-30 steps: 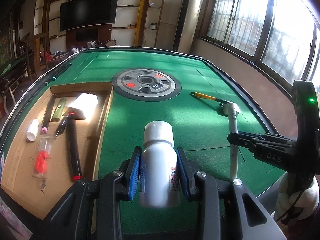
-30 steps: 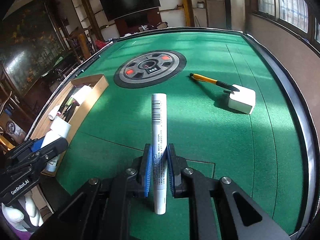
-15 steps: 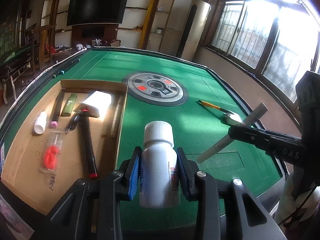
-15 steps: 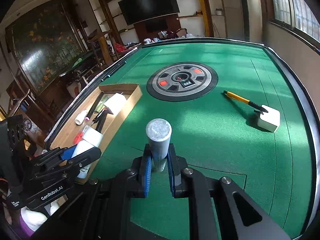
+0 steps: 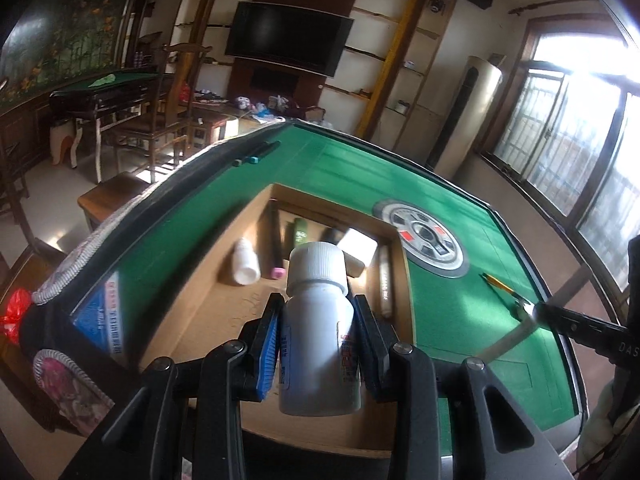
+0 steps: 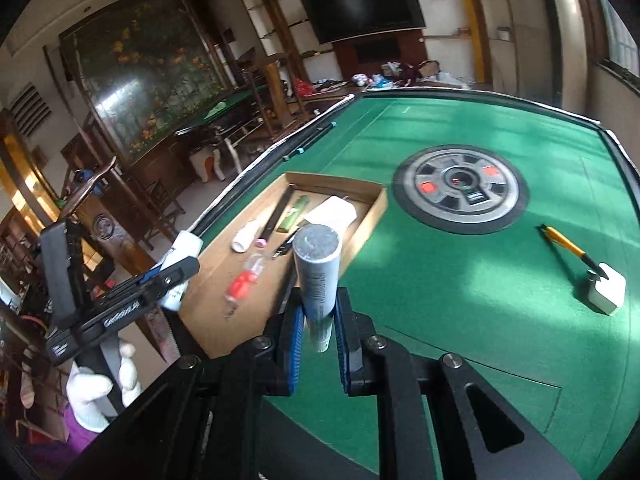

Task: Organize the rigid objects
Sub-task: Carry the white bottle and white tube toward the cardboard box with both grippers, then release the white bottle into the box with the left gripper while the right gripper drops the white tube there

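My left gripper (image 5: 318, 344) is shut on a white pill bottle (image 5: 318, 336) with a white cap, held upright over the near part of the cardboard tray (image 5: 208, 312). It also shows in the right wrist view (image 6: 176, 276). My right gripper (image 6: 318, 328) is shut on a white tube (image 6: 318, 268), its grey end pointing at the camera, near the tray's right wall (image 6: 368, 224). The tray holds a small white bottle (image 6: 246, 236), a hammer, a green lighter (image 6: 294, 216), a white box (image 6: 334, 214) and a red-filled packet (image 6: 244, 280).
The green felt table (image 6: 460, 288) has a round grey centre panel (image 6: 460, 188). A yellow-handled knife (image 6: 568, 248) and a white block (image 6: 606, 292) lie at the right. Chairs and another table stand beyond the left edge.
Both grippers have swung left toward the tray. The pill bottle now hangs over the tray instead of the felt. The tube has moved close to the tray's right wall.
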### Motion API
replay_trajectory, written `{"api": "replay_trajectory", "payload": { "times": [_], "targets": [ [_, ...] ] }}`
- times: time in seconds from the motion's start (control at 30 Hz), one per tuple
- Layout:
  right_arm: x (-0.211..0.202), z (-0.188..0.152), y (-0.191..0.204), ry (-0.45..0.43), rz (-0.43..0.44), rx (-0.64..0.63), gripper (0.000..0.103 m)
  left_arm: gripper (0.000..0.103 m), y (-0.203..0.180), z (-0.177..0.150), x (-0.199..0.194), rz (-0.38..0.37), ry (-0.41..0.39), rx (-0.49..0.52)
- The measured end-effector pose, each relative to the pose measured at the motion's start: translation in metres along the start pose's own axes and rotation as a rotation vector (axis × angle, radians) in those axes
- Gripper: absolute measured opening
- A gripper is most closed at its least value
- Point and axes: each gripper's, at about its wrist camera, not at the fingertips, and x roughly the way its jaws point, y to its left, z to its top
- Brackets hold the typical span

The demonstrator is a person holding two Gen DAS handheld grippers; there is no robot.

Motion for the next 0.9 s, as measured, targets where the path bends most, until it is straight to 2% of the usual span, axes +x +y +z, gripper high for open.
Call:
{"api": "replay_trajectory", "payload": {
  "times": [0.13, 0.3, 0.47, 0.57, 0.67, 0.73, 0.8, 0.9],
  "targets": [
    [0.016, 0.006, 0.012, 0.055, 0.089, 0.011, 0.014, 0.036, 0.024, 0.004, 0.019, 0.067, 0.028, -0.013],
    [0.059, 0.011, 0.023, 0.182, 0.182, 0.035, 0.014, 0.036, 0.037, 0.003, 0.050, 0.113, 0.087, -0.003],
    [0.111, 0.010, 0.028, 0.282, 0.190, 0.082, 0.015, 0.036, 0.036, -0.004, 0.064, 0.118, 0.121, 0.023],
    [0.128, 0.015, 0.028, 0.289, 0.196, 0.108, 0.015, 0.036, 0.036, -0.009, 0.073, 0.134, 0.153, 0.040],
    [0.143, 0.020, 0.032, 0.300, 0.163, 0.098, 0.015, 0.037, 0.036, -0.012, 0.076, 0.150, 0.151, 0.050],
    [0.154, 0.021, 0.035, 0.316, 0.132, 0.080, 0.015, 0.041, 0.037, -0.012, 0.072, 0.144, 0.136, 0.042],
    [0.165, 0.020, 0.038, 0.341, 0.121, 0.072, 0.015, 0.052, 0.037, -0.011, 0.064, 0.130, 0.105, 0.041],
    [0.178, 0.015, 0.044, 0.369, 0.110, 0.053, 0.015, 0.061, 0.037, -0.009, 0.050, 0.128, 0.052, 0.051]
  ]
}}
